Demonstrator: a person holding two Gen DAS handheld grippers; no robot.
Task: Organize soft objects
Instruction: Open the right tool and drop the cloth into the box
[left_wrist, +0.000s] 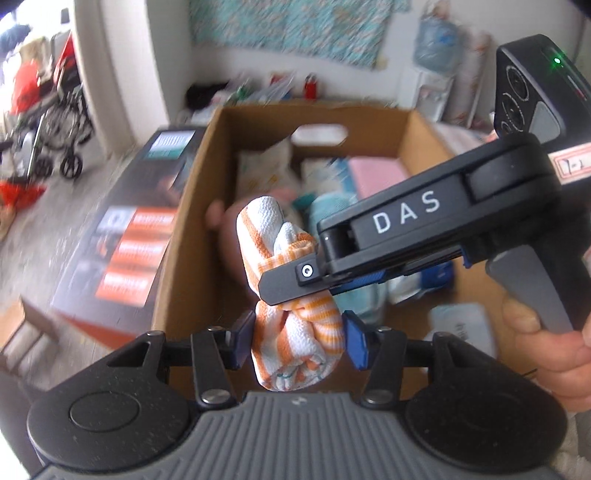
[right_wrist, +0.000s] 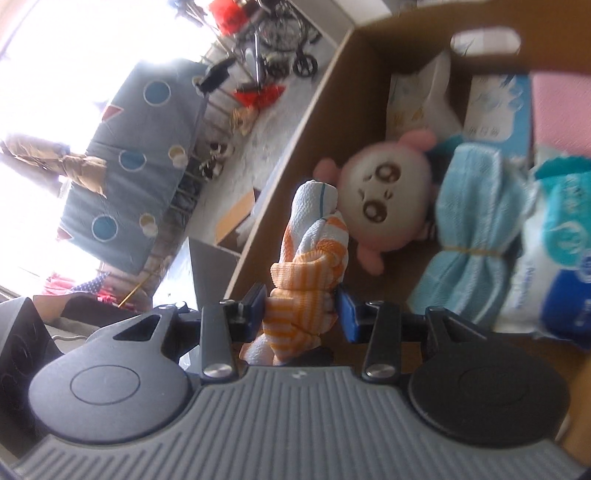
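Both the left gripper (left_wrist: 299, 341) and the right gripper (right_wrist: 301, 308) are clamped on the rolled towel (left_wrist: 295, 332) above the near edge of the cardboard box (left_wrist: 424, 140), so I judge packing is underway, next lowering it beside the plush toy (right_wrist: 384, 195).

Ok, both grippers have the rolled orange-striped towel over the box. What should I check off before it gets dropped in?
1. Left gripper clamped on the orange-striped towel: ok.
2. Right gripper clamped on the same towel: ok.
3. Towel rolled and knotted, not unravelling: ok.
4. Towel above the open cardboard box, not outside it: ok.
5. Free spot under the towel: cannot tell; the plush toy and blue towel bundle fill much of the floor.
6. Right hand clear of the box wall: ok.
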